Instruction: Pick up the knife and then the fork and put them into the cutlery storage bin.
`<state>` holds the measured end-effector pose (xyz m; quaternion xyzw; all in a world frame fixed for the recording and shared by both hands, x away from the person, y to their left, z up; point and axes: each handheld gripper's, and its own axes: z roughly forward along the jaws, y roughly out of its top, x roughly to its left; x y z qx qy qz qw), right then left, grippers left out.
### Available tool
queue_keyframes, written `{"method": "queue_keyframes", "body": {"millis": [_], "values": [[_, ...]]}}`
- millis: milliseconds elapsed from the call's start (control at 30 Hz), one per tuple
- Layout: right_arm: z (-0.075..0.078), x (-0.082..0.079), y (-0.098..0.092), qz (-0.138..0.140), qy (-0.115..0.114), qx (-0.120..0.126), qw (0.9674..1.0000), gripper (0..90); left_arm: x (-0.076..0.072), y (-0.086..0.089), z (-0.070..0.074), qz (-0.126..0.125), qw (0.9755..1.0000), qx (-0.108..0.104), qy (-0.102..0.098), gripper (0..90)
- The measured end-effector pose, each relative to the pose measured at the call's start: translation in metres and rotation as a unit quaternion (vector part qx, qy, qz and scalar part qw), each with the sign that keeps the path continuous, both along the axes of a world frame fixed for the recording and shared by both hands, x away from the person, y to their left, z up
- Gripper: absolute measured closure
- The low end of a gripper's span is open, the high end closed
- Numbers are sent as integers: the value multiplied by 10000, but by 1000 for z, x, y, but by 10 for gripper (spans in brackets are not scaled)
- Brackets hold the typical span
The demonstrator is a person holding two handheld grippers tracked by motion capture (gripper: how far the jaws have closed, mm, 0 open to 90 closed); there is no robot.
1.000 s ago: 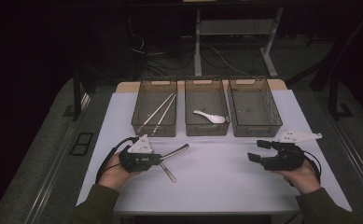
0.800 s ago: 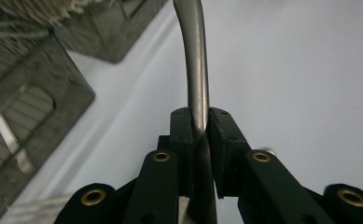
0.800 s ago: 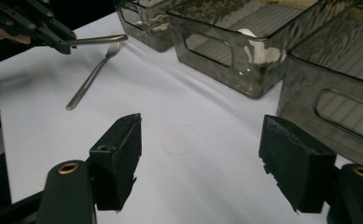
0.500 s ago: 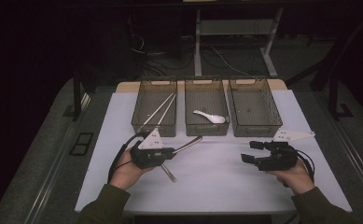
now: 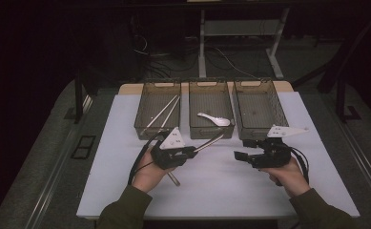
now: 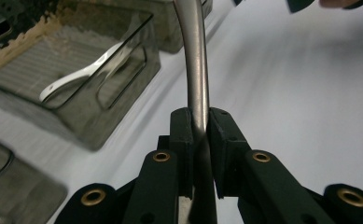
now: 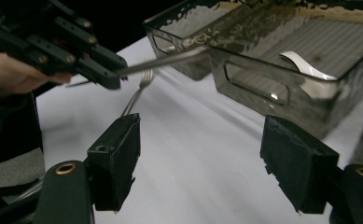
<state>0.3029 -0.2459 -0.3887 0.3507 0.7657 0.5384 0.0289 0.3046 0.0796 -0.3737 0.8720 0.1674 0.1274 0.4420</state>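
Seen from the high view, a person at a white-topped bench (image 5: 221, 191) holds the left gripper (image 5: 191, 152) with its jaws clamped on the handle of a slim silver metal utensil (image 5: 211, 142), raised off the surface and angled toward three smoked-plastic bins along the far edge. The left bin (image 5: 140, 126) holds pale chopsticks (image 5: 163, 112), the middle bin (image 5: 211, 132) a white ceramic spoon (image 5: 215, 119), and the right bin (image 5: 282, 125) looks empty, which suggests cutlery is being sorted by type. A silver fork (image 5: 172, 178) lies on the bench just under the left hand, apparently awaiting its turn. The right gripper (image 5: 239, 156) hovers beside the right bin, holding nothing.

From the left gripper view, the two black jaws pinch the utensil's shaft (image 6: 197, 79) near one end, so its length juts forward toward the bins; the spoon (image 6: 83, 77) lies in the bin ahead.

From the right gripper view, the jaws stand wide apart over bare bench, seemingly kept clear as a free hand. Beyond them, the left gripper (image 7: 109, 77) carries the utensil (image 7: 170, 59) toward a bin's rim, with the fork (image 7: 139, 91) resting below.
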Motion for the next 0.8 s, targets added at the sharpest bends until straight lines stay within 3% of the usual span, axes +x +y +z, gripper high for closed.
{"method": "queue_keyframes", "body": {"millis": [233,400,667,800], "values": [[2,9,19,51,136,284,9995,283,0,-15,1,6,9998,-128,-130,793],[0,14,30,27,273,420,9987,301,-1,-20,1,-31,9998,-186,-113,793],[0,20,39,76,447,641,9969,422,-2,-26,-1,-47,9997,-183,-149,793],[-2,23,40,108,575,775,9953,472,-3,-29,-2,-3,9995,-278,-168,793]]}}
